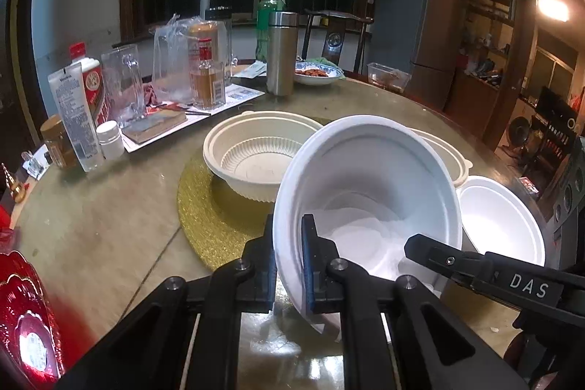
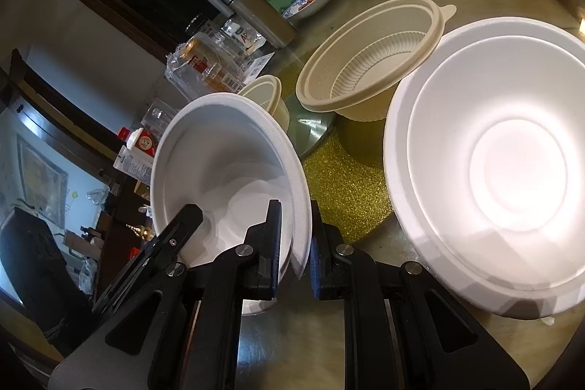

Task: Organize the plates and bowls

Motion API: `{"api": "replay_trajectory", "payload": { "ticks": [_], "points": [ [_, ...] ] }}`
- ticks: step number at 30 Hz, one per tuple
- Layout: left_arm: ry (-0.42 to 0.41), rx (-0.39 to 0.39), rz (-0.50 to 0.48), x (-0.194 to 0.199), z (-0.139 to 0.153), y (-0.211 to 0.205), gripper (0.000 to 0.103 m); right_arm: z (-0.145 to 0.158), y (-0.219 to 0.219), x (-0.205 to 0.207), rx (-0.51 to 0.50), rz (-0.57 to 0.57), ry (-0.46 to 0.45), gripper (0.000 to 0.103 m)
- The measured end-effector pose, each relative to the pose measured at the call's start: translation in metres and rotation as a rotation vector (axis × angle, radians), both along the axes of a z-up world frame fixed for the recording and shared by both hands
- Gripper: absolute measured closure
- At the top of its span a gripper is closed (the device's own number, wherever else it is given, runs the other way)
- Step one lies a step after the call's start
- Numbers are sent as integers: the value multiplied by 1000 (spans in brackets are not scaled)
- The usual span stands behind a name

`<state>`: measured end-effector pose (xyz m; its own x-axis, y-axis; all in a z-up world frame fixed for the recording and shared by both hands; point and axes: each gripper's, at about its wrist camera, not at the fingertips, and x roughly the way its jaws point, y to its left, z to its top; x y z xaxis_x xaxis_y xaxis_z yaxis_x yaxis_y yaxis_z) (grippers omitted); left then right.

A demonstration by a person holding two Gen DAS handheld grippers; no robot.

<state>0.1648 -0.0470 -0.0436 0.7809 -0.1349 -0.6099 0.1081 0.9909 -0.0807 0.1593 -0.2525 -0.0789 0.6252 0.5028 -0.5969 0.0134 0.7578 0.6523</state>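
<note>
A white bowl (image 1: pixel 369 178) hangs tilted above the round table, its opening turned toward both cameras. My left gripper (image 1: pixel 289 225) is shut on its near rim. My right gripper (image 2: pixel 296 211) is shut on another part of the same bowl's (image 2: pixel 226 152) rim, and it reaches in from the right in the left wrist view (image 1: pixel 420 243). A cream ribbed bowl (image 1: pixel 256 156) stands on a gold glitter mat (image 1: pixel 204 207). A second cream bowl (image 1: pixel 446 152) is partly hidden behind the held one. Two white bowls nested together (image 2: pixel 493 152) sit at the right.
The table's far left is crowded with bottles (image 1: pixel 206 75), a glass mug (image 1: pixel 124 83), a steel flask (image 1: pixel 281 53) and a tube (image 1: pixel 75 116). A blue-patterned plate of food (image 1: pixel 318 74) and a clear container (image 1: pixel 387 75) stand at the back. A red dish (image 1: pixel 25 324) lies near left.
</note>
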Motion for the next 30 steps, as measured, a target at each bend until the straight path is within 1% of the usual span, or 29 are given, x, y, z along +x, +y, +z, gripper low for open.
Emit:
{"api": "replay_trajectory", "payload": {
  "ticks": [6,15,22,25,30],
  "points": [
    [-17,12,4,-2,1,0,93,1,0,-1,4,0,-4,89],
    [-15,2,7,-3,1,-1,93,2,2,-1,6,9,-4,89],
    [-37,6,6,-6,6,-3,94,5,1,0,10,3,-17,89],
    [-54,2,17,-7,15,-1,93,11,0,0,27,3,-34,89],
    [-103,10,58,-25,48,12,94,41,13,-9,-3,32,-108,89]
  ]
}}
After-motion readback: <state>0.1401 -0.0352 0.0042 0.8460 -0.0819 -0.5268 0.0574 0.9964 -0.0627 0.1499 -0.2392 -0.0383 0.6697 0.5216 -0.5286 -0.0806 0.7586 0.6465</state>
